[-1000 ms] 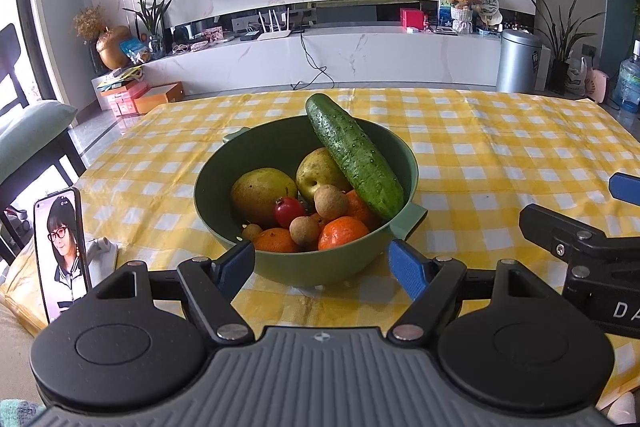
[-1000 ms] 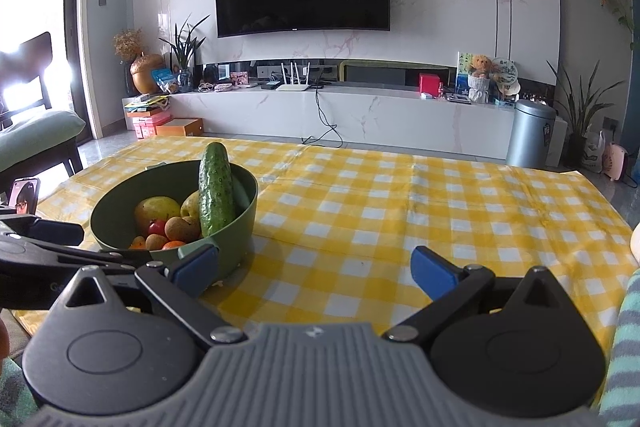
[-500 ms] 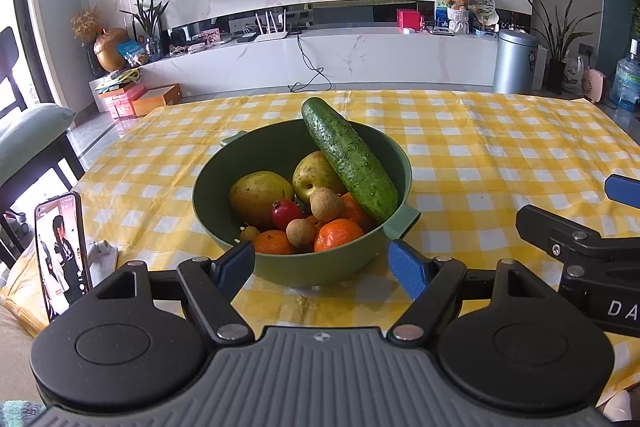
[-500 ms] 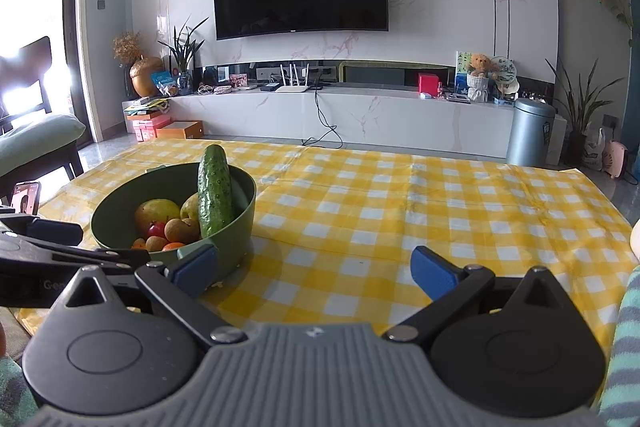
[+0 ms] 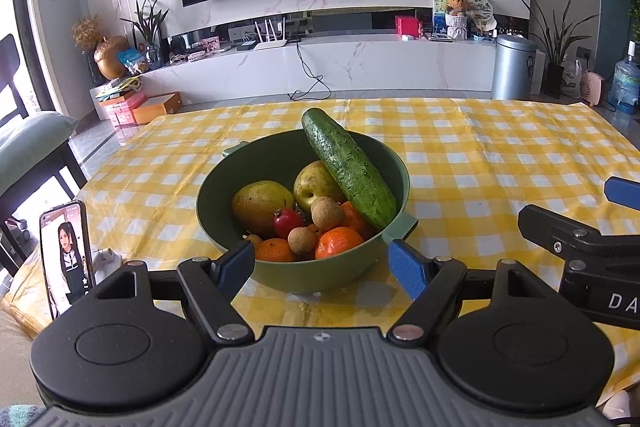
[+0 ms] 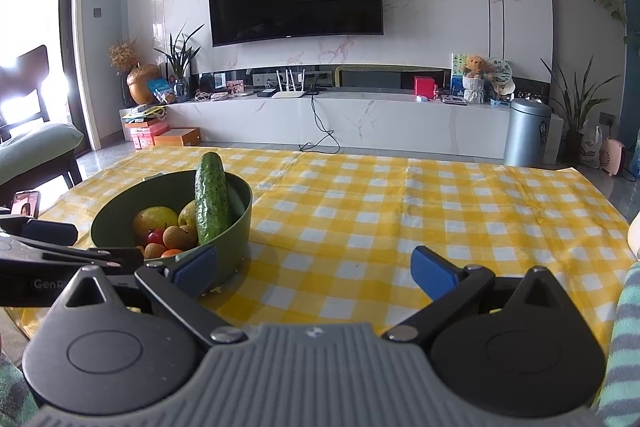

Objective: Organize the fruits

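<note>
A green bowl (image 5: pixel 224 187) (image 6: pixel 120 211) sits on the yellow checked tablecloth (image 5: pixel 480 163). In it lie a long cucumber (image 5: pixel 348 167) (image 6: pixel 211 203) leaning on the rim, two yellow-green pears (image 5: pixel 262 205), oranges (image 5: pixel 338 241), a small red fruit (image 5: pixel 288 223) and brown longans (image 5: pixel 327 213). My left gripper (image 5: pixel 322 267) stands open just short of the bowl's near side, holding nothing. To the right of the bowl my right gripper (image 6: pixel 314 271) hangs open and empty over bare cloth.
A phone (image 5: pixel 66 257) with a lit screen stands propped at the table's left edge. A chair with a green cushion (image 5: pixel 28 143) is off the left side. Beyond the table are a TV wall, a white cabinet and a metal bin (image 5: pixel 512 67).
Both grippers have drawn back slightly from the bowl, staying open. The fruit has not moved; only the picture on the phone changes.
</note>
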The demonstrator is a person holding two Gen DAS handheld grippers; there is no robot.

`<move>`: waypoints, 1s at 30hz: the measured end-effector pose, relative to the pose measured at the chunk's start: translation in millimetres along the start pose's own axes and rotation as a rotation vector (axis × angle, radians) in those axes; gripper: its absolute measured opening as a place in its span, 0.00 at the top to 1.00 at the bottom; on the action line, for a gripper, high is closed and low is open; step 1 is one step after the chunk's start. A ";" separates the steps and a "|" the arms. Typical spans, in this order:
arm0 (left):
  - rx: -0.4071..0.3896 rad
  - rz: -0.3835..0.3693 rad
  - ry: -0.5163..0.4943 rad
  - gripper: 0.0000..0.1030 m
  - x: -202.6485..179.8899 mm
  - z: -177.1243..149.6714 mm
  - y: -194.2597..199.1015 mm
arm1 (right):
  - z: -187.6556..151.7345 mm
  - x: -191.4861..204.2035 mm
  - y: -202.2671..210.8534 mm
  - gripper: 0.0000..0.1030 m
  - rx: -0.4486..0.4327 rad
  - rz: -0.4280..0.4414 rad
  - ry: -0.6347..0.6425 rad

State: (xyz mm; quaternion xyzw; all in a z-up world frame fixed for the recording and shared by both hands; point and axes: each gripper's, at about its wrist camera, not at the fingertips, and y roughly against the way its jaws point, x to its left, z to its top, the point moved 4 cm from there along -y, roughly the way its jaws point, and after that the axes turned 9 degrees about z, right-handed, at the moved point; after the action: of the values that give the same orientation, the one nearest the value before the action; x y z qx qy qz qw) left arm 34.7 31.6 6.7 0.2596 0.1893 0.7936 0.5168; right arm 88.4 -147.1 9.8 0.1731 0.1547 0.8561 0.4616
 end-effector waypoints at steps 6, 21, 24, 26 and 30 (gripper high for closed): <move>-0.008 -0.010 -0.006 0.13 -0.7 0.0 1.4 | -0.9 -1.8 2.3 0.04 -0.003 -0.002 -0.008; -0.008 -0.045 -0.027 0.13 -6.6 -2.1 1.2 | -2.5 -8.9 3.3 0.04 0.008 -0.007 -0.031; -0.006 -0.048 -0.031 0.13 -6.8 -2.4 1.2 | -2.4 -9.1 2.6 0.04 0.010 -0.006 -0.030; -0.004 -0.048 -0.033 0.13 -7.0 -2.7 1.0 | -2.9 -9.4 2.5 0.04 0.012 -0.004 -0.030; -0.001 -0.051 -0.040 0.13 -8.4 -2.6 0.4 | -2.9 -10.6 2.2 0.04 0.014 -0.005 -0.031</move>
State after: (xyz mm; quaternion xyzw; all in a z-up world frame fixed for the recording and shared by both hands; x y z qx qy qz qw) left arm 35.6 23.7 3.1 0.2703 0.1849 0.7749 0.5407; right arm 91.0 -157.5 6.5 0.1892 0.1539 0.8512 0.4648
